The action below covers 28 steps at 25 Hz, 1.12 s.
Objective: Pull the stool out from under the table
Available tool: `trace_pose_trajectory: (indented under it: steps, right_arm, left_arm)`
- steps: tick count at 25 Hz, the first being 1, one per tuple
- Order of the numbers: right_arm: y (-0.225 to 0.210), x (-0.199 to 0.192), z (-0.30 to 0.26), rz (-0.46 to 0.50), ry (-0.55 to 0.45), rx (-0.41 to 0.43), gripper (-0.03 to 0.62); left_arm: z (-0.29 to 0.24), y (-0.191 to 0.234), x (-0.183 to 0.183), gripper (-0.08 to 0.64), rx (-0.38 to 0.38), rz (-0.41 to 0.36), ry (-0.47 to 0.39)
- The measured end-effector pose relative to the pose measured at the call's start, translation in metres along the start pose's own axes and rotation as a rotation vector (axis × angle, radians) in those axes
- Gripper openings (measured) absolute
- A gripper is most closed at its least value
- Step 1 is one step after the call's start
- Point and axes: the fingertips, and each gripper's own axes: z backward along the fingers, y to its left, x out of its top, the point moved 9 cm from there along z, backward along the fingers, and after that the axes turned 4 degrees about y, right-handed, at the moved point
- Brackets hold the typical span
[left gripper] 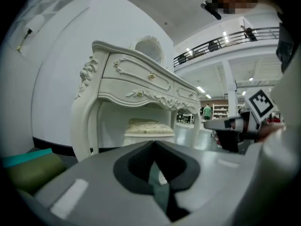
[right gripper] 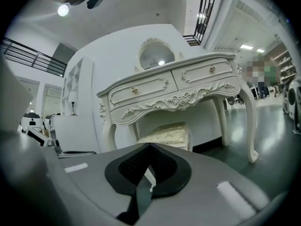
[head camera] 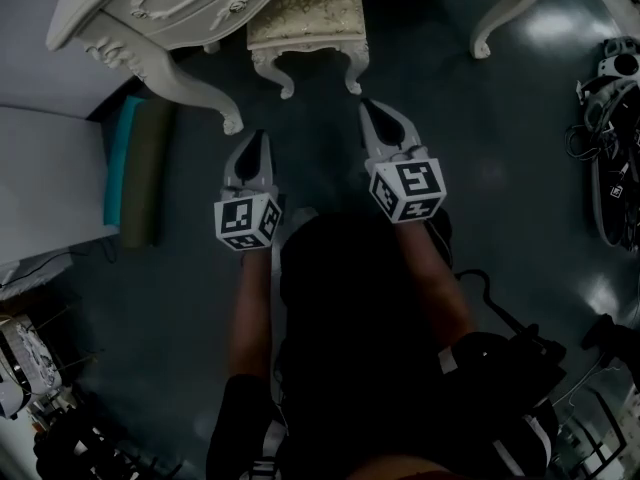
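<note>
A cream stool (head camera: pixel 307 28) with a patterned cushion and carved legs stands half under the ornate white dressing table (head camera: pixel 150 3). In the head view both grippers hang low over the dark floor, a short way in front of the stool and apart from it. My left gripper (head camera: pixel 257 136) is shut and empty, pointing at the stool's left front leg. My right gripper (head camera: pixel 368 104) is shut and empty, near the right front leg. The stool (left gripper: pixel 146 128) shows under the table in the left gripper view, and the stool (right gripper: pixel 168 134) likewise in the right gripper view.
A curved table leg (head camera: pixel 190 93) stands left of the stool, another leg (head camera: pixel 505 13) to the right. A teal and olive roll (head camera: pixel 135 168) lies by a white box (head camera: pixel 45 183) at left. Cables and gear (head camera: pixel 610 138) crowd the right edge.
</note>
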Motion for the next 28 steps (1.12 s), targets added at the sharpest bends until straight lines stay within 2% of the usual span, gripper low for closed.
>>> trace_pose_trajectory:
  steps: [8, 28]
  right_arm:
    - [-0.003, -0.027, -0.033, 0.001, -0.008, 0.0, 0.0]
    - [-0.016, -0.059, -0.088, 0.016, 0.008, -0.059, 0.005]
  left_arm:
    - [-0.031, 0.027, -0.021, 0.011, -0.01, -0.043, -0.003]
    - [-0.094, 0.064, -0.052, 0.012, -0.048, -0.003, 0.012]
